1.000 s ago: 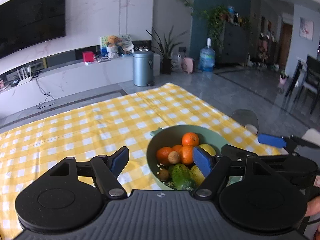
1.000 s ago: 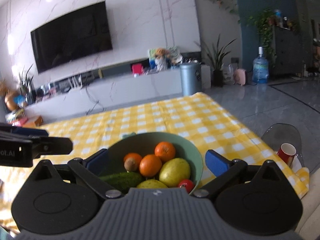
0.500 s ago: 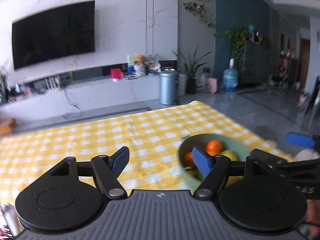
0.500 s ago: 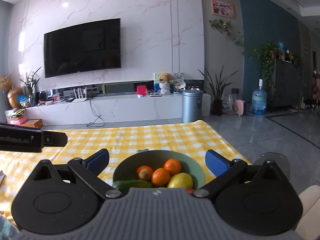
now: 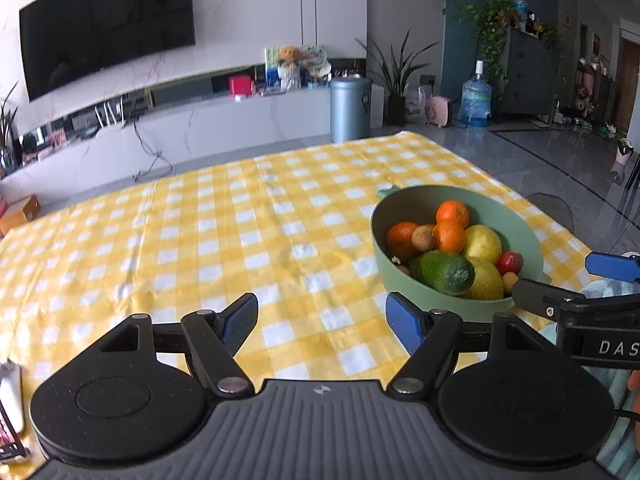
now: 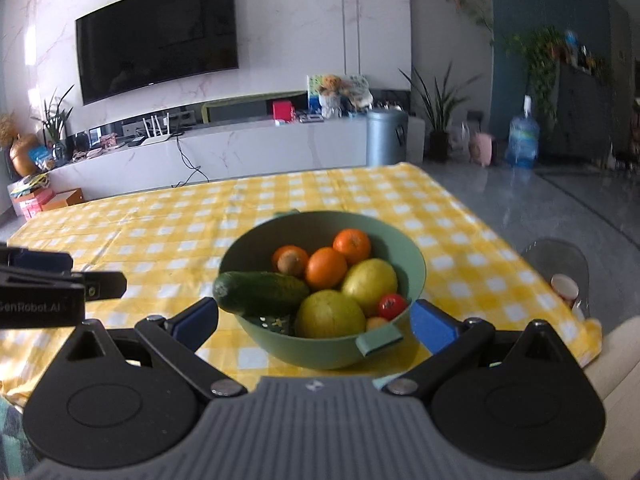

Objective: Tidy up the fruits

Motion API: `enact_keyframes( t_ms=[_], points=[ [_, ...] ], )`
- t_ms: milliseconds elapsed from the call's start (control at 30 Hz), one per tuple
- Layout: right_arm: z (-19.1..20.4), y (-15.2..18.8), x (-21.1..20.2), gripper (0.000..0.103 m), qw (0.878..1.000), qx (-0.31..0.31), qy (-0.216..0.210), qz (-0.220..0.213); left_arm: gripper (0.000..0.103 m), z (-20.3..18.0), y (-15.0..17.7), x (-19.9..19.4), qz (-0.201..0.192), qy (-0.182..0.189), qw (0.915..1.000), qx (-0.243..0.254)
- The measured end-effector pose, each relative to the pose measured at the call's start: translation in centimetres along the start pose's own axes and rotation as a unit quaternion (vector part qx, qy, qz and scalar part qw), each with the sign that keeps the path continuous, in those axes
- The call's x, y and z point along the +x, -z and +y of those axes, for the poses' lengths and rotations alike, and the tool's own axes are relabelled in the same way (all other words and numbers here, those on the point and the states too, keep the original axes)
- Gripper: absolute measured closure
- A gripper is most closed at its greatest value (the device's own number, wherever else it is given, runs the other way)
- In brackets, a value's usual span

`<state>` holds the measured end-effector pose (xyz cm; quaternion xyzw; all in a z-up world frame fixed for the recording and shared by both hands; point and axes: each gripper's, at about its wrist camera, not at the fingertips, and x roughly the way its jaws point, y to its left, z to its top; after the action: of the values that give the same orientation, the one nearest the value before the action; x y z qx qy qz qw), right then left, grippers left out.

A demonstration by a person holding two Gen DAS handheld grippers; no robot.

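A green bowl (image 6: 412, 280) stands on the yellow checked tablecloth (image 6: 160, 240). It holds oranges (image 6: 326, 268), two yellow lemons (image 6: 370, 282), a cucumber (image 6: 260, 292), a kiwi (image 6: 289, 265) and a small red tomato (image 6: 391, 306). My right gripper (image 6: 314, 322) is open and empty, its fingers on either side of the bowl's near rim. My left gripper (image 5: 322, 320) is open and empty over the cloth, left of the bowl (image 5: 528, 240). The right gripper's fingers (image 5: 608, 266) show at the right edge of the left wrist view.
The table's right edge drops to a grey floor, where a glass stool with a cup (image 6: 564, 286) stands. A TV wall, a white cabinet and a grey bin (image 6: 386, 136) lie beyond the far edge. The left gripper's fingers (image 6: 60, 280) reach in from the left.
Both cameras tilted up and then back down toward the table. The left gripper has moved left of the bowl. The right gripper stays centred on the bowl. Both stay open.
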<state>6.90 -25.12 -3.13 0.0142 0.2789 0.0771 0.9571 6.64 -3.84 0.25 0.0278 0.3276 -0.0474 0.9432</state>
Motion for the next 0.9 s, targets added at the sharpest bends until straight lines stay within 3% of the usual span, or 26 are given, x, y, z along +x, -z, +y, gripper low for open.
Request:
enact_keyframes(
  t_ms=[367,900],
  points=[
    [0.1,0.5,0.5,0.004,1.000,0.004,0.014,-0.014,0.017,-0.1,1.1,1.2,0.023,-0.009,0.9996,-0.016],
    [0.3,0.6,0.4,0.004,1.000,-0.001,0.019,-0.016,0.017,-0.1,0.9,0.9,0.024,-0.013,0.9995,-0.016]
  ],
)
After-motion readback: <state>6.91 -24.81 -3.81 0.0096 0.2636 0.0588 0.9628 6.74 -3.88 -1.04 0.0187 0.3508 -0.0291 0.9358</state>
